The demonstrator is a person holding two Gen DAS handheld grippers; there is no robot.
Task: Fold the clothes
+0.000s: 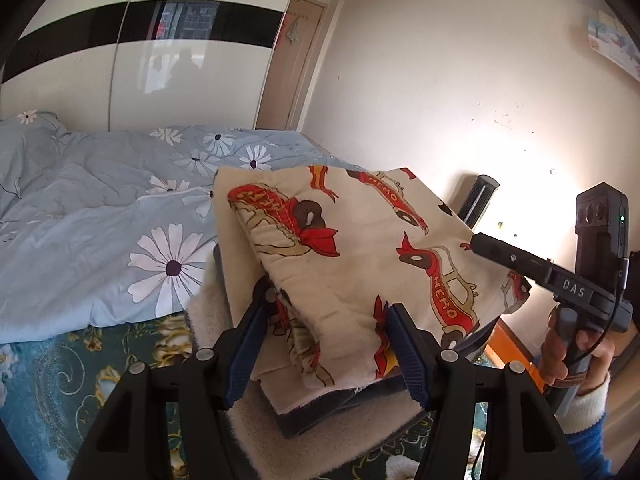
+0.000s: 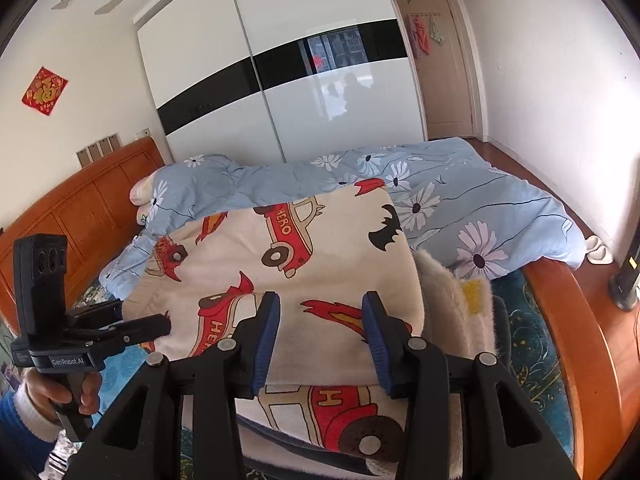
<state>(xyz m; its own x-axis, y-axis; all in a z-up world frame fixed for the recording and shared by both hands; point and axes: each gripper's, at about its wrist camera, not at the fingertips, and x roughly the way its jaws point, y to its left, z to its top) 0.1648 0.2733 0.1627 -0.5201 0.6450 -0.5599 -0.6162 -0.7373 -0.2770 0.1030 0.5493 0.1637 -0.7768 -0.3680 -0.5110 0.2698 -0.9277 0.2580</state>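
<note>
A cream garment with red cartoon cars (image 1: 360,248) lies folded on top of a stack of folded clothes on the bed; it also shows in the right wrist view (image 2: 304,264). My left gripper (image 1: 332,304) is open, its blue pads either side of the garment's near folded edge. My right gripper (image 2: 322,312) is open just above the garment's near side. The right gripper also shows at the right of the left wrist view (image 1: 476,242), and the left gripper at the left of the right wrist view (image 2: 168,324), both beside the garment.
Under the garment lie a dark folded piece (image 1: 332,412) and a fluffy cream one (image 2: 452,304). A blue daisy quilt (image 1: 100,208) covers the bed behind. The wooden bed frame (image 2: 568,328) runs along the right, the headboard (image 2: 80,208) at left. A white wardrobe (image 2: 288,80) stands behind.
</note>
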